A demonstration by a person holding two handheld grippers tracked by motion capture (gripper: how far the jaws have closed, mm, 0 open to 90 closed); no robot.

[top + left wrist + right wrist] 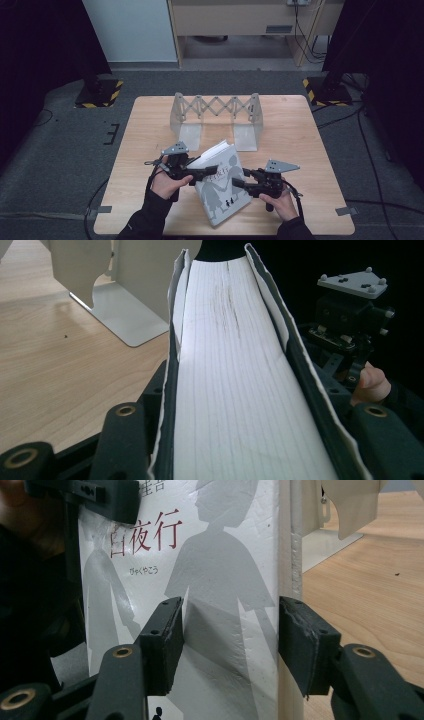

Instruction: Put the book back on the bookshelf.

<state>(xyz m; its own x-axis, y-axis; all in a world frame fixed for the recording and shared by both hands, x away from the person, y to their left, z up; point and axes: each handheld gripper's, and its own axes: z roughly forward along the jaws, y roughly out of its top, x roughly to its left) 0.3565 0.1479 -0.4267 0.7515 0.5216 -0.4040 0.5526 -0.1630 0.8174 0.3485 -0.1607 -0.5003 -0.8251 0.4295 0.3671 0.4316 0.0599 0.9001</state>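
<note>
A light wooden counter (300, 130) with rounded corners stands on grey carpet (65, 165). At its 12 o'clock edge sits a pale grey expanding rack (216, 112) with a scissor lattice between two upright end plates. Black drapes (40, 40) hang at 10 and 2 o'clock. Beneath each, a dark stand base edged with yellow-and-black hazard tape (99, 93) rests on the floor, the other (327, 91) at 2 o'clock. At 12 o'clock a pale blue-white wall panel (130, 30) meets a beige wooden desk frame (240, 22). Black cables (365, 140) trail over the carpet at 3 o'clock. Grey tape strips (347, 211) hold the counter's near corners down. Light is soft and even.
</note>
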